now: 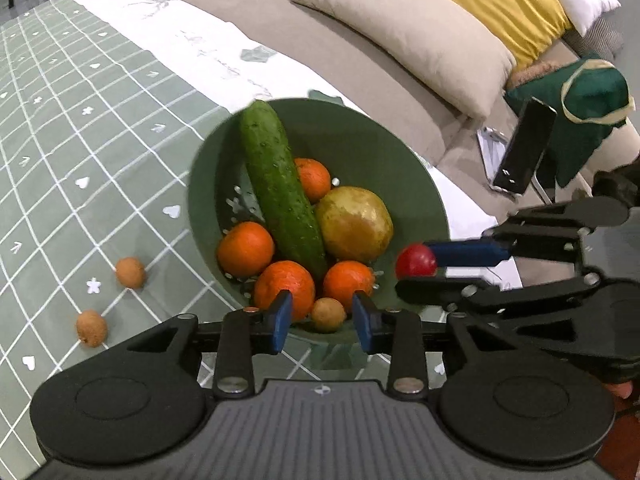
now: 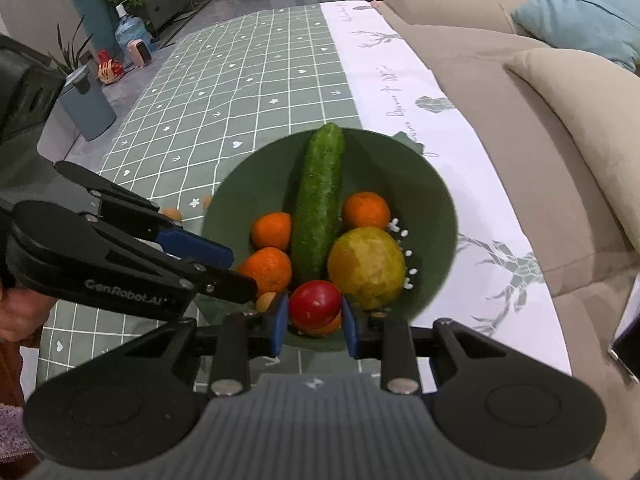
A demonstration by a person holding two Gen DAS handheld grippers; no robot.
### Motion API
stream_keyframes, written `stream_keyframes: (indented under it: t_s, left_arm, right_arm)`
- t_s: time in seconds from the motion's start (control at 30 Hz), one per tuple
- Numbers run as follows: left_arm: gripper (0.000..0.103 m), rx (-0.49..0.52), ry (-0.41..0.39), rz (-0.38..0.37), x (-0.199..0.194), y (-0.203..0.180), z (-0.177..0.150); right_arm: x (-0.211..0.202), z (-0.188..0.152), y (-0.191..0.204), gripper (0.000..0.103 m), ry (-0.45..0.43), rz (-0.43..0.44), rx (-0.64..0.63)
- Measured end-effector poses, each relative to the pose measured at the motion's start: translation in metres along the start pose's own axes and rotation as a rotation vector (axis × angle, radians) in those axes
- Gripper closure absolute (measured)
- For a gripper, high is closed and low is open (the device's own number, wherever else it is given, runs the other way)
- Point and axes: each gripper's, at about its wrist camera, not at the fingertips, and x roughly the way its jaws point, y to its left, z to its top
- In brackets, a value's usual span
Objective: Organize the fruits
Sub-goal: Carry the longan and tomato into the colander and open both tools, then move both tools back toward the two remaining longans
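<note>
A small round red tomato-like fruit point(image 2: 315, 304) is gripped between the blue-padded fingers of the right gripper point(image 2: 314, 322), just above the near rim of the round green plastic colander bowl point(image 2: 432, 200) at the lower centre of the right wrist view. The step in hand is judged to be the placing of this fruit into the bowl. A short advance over the rim and a release into a gap are called for next.

The left gripper point(image 1: 322, 314) is held released, its fingers apart and empty, at the bowl's near rim.

The bowl is already crowded: a long green cucumber point(image 1: 280, 196), a yellow-green pear-like fruit point(image 1: 354, 224) and several oranges point(image 1: 245, 248) leave little room, so rolling is a risk. Two small brown longan-like fruits point(image 1: 130, 273) lie on the green checked tabletop point(image 1: 80, 140) at the lower left of the left wrist view, not yet gathered.
</note>
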Motion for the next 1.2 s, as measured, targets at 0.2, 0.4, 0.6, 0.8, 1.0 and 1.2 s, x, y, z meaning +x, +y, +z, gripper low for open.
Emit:
stream_keyframes:
  t_s: [0.2,0.4,0.6,0.8,1.0,1.2]
  left_arm:
    - [0.062,-0.025,-0.066,0.039,-0.018,0.009,0.003]
    - [0.062,0.001,-0.106,0.104,-0.026,0.011,0.008]
    - [0.062,0.003,-0.101,0.119,-0.029,0.014,0.009]
    - [0.059,-0.004,-0.103,0.133,-0.036,0.015,0.000]
    - [0.056,0.011,-0.138,0.161,-0.051,0.012,-0.008]
    - [0.054,0.000,-0.192,0.181,-0.070,0.014,-0.019]
  right_arm:
    - [0.019,0.006,0.004,0.078,0.012,0.033,0.040]
    - [0.035,0.014,0.008,0.078,0.013,0.027,0.070]
    - [0.041,0.015,0.005,0.077,0.025,0.005,0.084]
    - [0.040,0.012,0.003,0.074,0.020,-0.005,0.102]
    - [0.024,0.014,0.010,0.051,-0.013,-0.055,0.085]
    - [-0.002,0.010,0.028,0.038,-0.085,-0.110,0.076]
